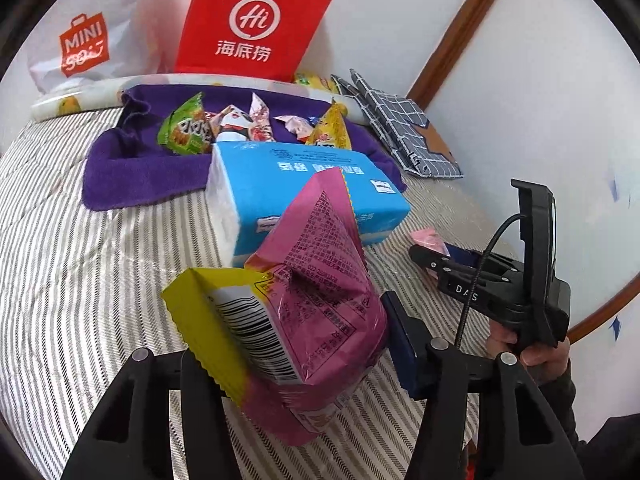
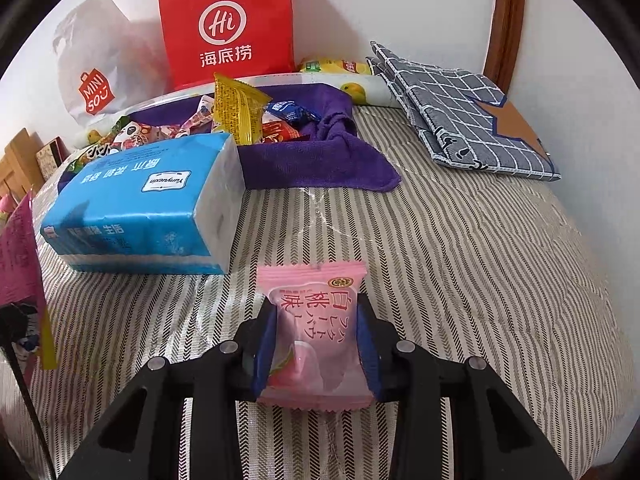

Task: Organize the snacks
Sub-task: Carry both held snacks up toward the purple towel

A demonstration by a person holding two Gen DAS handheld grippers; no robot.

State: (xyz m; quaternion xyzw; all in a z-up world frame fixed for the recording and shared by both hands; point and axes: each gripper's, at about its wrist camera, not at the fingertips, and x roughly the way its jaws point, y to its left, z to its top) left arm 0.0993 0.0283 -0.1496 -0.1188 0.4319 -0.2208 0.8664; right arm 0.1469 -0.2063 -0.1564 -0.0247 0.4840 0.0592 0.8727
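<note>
Left wrist view: we hold the magenta snack bag (image 1: pixel 316 300) in the left gripper (image 1: pixel 304 364), the right gripper (image 2: pixel 316 344) pinches a pink peach sweet (image 2: pixel 314 332); next, we judge, both go to the purple cloth (image 2: pixel 320 160) pile.

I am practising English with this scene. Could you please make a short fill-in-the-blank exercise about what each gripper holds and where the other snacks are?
1. The right gripper is shut on a small ____ packet.
2. The left gripper holds a magenta and ____ bag.
3. The loose snacks lie on a ____ towel.
4. The tissue pack is ____ and white.

Missing words: pink; yellow; purple; blue
</note>
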